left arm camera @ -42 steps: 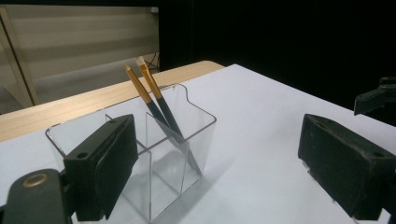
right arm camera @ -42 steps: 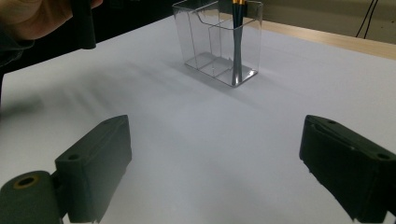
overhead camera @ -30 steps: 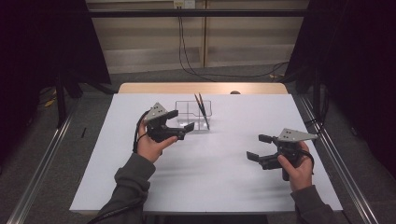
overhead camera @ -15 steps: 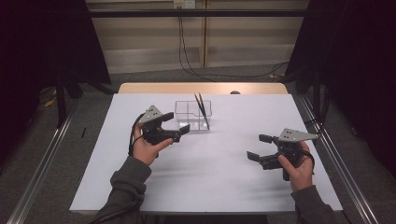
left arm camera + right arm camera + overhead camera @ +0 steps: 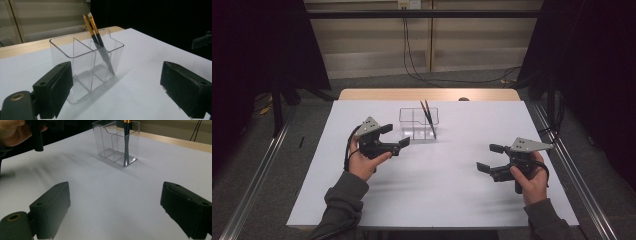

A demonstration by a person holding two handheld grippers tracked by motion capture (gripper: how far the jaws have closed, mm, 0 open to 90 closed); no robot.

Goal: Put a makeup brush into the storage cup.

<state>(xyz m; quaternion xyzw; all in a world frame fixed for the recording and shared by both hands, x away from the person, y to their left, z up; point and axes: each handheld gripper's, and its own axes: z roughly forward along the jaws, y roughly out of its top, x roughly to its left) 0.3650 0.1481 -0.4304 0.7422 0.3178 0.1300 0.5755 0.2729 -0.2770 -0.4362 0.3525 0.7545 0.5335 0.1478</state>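
Counter [image 5: 427, 200]: white sheet over a wooden top, wood edge showing at 12 o'clock.

Clear holder [image 5: 419, 123]: transparent plastic box with inner dividers, standing upright on the counter, toward 12 o'clock from centre. In the left gripper view [image 5: 87, 62] it stands close ahead, its near corner just beside the left-hand jaw; whether they touch cannot be told.

Brushes [image 5: 428, 116]: two slim ones, dark handles with gold ferrules, standing together in one end compartment of the holder, the one at its 3 o'clock end in the high view. They lean, tips rising above the rim. In the left gripper view [image 5: 96, 35] the pale tips point toward 11 o'clock. In the right gripper view [image 5: 126, 142] the handles run nearly straight down to the compartment floor.

Left claw [image 5: 395, 136]: held in the left hand, at about 8 o'clock of the holder and near it, pointed toward it. Jaws stand wide, nothing between them but counter and the holder beyond.

Right claw [image 5: 491, 157]: held in the right hand, at about 4 o'clock of the holder and well apart from it, low over the white sheet. Jaws wide, bare counter between them. Its view has the holder far ahead at 12 o'clock and the other hand at 10 o'clock.
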